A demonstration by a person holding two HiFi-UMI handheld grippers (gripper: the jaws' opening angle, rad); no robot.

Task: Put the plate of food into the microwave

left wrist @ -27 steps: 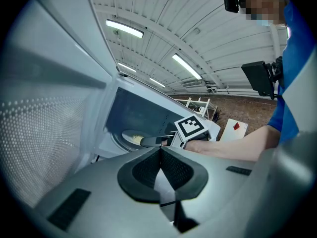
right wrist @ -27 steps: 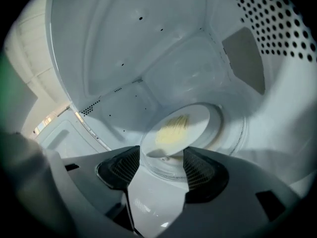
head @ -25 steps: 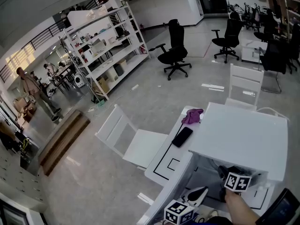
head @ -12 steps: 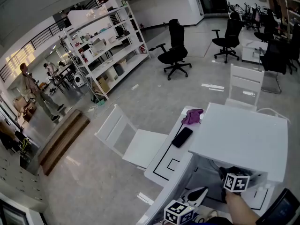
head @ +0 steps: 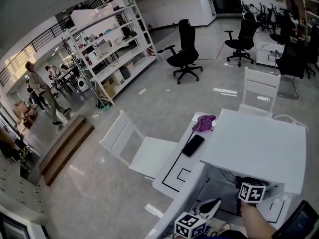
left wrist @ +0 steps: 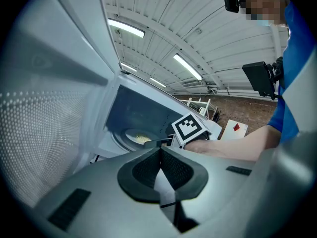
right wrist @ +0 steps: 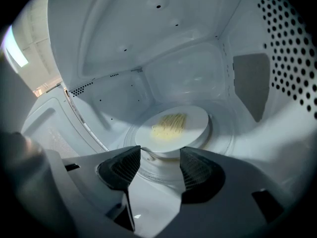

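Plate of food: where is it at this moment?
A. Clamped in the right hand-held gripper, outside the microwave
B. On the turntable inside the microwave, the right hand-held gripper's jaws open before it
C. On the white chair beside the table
B: the right gripper view shows the plate of food lying on the turntable inside the microwave, while the right hand-held gripper has its jaws apart.

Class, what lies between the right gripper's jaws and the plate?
Only a bare strip of turntable, as the right gripper view shows. The right gripper holds its open jaws just short of the plate.
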